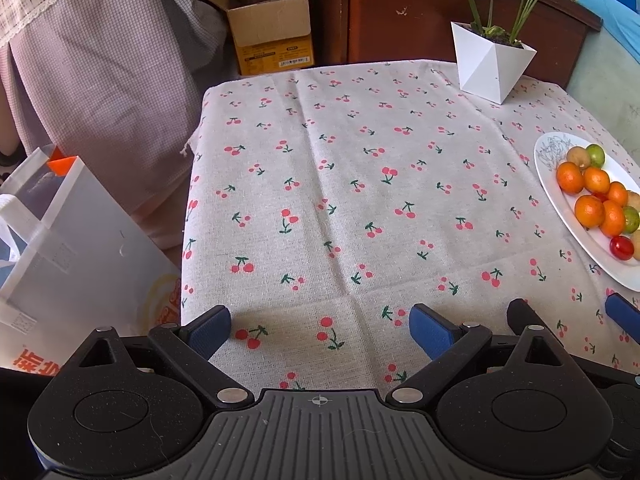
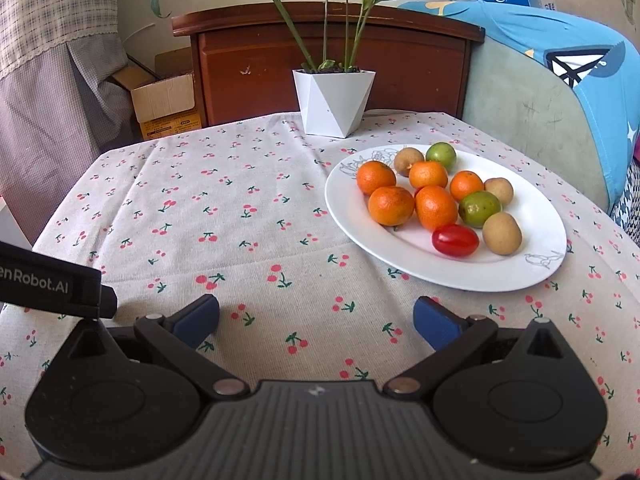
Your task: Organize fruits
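1. Left wrist view: nearest is my left gripper [image 1: 320, 330], fingers spread wide, nothing between the blue pads [image 1: 212, 330], low over the cherry-print tablecloth [image 1: 340, 200]. My right gripper [image 1: 576, 320] pokes in at the lower right edge, fingers also apart. White oval plate [image 1: 560, 196] sits at the far right, partly cut by the frame edge; it carries small oranges [image 1: 589, 211], green fruits [image 1: 596, 155], a brown one [image 1: 578, 158] and a red cherry tomato [image 1: 621, 247]. White faceted planter [image 1: 490, 66] stands at the back right of the table. Off the table to the left: a white bag [image 1: 76, 256] with an orange tab; behind it a checked cloth [image 1: 100, 64], an open cardboard box [image 1: 272, 28] and a dark wood cabinet [image 1: 400, 12]

2. Right wrist view: nearest is my right gripper [image 2: 316, 322], fingers wide, empty, over bare cloth [image 2: 200, 208]. Plate [image 2: 348, 200] lies ahead and right of the fingers, well apart from them. On it: five oranges [image 2: 391, 205] clustered left-centre, two green fruits [image 2: 479, 209], three brown ones [image 2: 501, 233], tomato [image 2: 455, 240] at the near side touching an orange. Planter [image 2: 333, 104] just behind the plate. Part of my left gripper [image 2: 52, 284] shows at the left edge; can't tell its fingers from here. Blue-covered cushion [image 2: 552, 64] to the right of the table
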Motion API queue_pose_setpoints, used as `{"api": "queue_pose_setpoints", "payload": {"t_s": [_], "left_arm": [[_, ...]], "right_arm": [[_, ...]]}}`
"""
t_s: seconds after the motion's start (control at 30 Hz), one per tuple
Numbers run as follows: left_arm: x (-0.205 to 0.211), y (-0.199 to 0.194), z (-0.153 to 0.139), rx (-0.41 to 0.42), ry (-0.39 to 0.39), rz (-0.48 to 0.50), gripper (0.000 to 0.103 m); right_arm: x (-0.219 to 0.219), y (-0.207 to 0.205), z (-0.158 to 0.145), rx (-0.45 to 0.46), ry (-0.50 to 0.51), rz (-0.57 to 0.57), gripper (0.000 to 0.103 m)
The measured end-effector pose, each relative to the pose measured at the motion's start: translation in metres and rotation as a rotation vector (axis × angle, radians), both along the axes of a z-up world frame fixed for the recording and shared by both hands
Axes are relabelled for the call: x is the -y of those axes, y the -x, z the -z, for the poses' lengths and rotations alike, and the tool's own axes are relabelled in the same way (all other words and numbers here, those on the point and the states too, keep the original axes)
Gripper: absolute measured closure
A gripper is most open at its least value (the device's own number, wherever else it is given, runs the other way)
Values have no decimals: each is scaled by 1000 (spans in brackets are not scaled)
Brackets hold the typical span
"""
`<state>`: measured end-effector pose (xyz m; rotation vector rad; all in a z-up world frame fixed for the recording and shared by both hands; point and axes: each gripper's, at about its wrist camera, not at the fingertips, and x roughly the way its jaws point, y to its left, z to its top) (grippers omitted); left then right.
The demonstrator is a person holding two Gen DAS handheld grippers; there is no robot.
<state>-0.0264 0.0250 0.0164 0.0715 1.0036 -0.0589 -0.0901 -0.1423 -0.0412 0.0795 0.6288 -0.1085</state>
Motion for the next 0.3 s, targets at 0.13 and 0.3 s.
{"api": "queue_pose_setpoints", "payload": {"t_s": [0.13,0.3], "left_arm": [[1,-1,1,2,0,0,6],[0,-5,2,9,-3,-14,6]], "right_arm": [[1,1,1,4,-7,-2,1],[1,1,1,4,-6,-2,1]]}}
